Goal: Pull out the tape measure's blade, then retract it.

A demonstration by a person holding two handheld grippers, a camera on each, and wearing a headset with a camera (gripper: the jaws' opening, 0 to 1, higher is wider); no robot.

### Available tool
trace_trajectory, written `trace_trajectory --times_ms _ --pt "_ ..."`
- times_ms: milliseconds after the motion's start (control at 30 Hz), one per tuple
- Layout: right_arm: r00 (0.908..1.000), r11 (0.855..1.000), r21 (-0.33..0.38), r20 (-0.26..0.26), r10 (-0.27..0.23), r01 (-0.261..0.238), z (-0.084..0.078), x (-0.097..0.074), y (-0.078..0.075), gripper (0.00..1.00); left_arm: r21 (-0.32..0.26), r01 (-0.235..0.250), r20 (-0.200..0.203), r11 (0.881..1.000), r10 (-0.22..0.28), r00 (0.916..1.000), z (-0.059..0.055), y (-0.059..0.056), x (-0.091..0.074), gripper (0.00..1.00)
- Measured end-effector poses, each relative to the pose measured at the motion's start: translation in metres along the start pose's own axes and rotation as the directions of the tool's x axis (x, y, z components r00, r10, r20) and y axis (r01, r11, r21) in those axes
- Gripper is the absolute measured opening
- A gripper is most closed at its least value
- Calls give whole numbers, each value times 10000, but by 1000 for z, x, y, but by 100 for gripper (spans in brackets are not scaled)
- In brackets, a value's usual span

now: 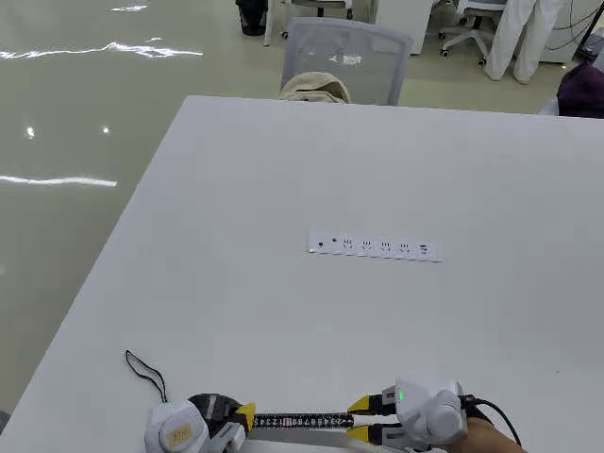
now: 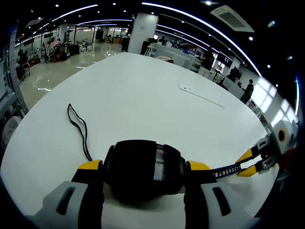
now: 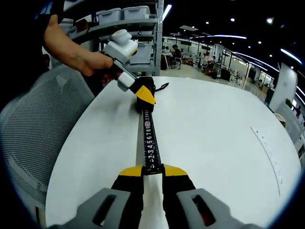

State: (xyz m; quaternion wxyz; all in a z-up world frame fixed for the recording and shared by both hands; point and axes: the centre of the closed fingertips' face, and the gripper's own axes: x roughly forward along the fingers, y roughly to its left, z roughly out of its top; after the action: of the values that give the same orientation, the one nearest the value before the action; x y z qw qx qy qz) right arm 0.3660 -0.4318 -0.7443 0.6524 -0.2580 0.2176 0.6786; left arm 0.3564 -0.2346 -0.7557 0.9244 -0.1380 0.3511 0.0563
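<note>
I'm working at a smooth white matt worktop (image 1: 377, 170) with a glossy pale floor (image 1: 75, 113) beyond its far edge and a grey mesh-backed chair (image 1: 346, 57) pushed up to it. A flat white power strip (image 1: 375, 246) lies mid-surface, well apart from my work. The black rounded tape measure case (image 2: 138, 183) sits at the near edge, pinched at its sides between the yellow-tipped jaws of my left gripper (image 2: 143, 165). Its narrow dark blade with pale numerals (image 3: 149, 140) runs straight out towards my right, low over the surface (roughly along the near edge). My right gripper (image 3: 152, 170) is pressed together on the blade's end. A thin black cord loop (image 1: 146, 371) trails from the case.
</note>
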Motion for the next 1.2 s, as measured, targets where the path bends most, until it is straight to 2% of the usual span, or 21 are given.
trace_trajectory --times_ms 1200 --pt "9997 9997 58 83 248 -249 16 25 4 12 -30 99 -46 9999 -100 9999 0 0 -1 66"
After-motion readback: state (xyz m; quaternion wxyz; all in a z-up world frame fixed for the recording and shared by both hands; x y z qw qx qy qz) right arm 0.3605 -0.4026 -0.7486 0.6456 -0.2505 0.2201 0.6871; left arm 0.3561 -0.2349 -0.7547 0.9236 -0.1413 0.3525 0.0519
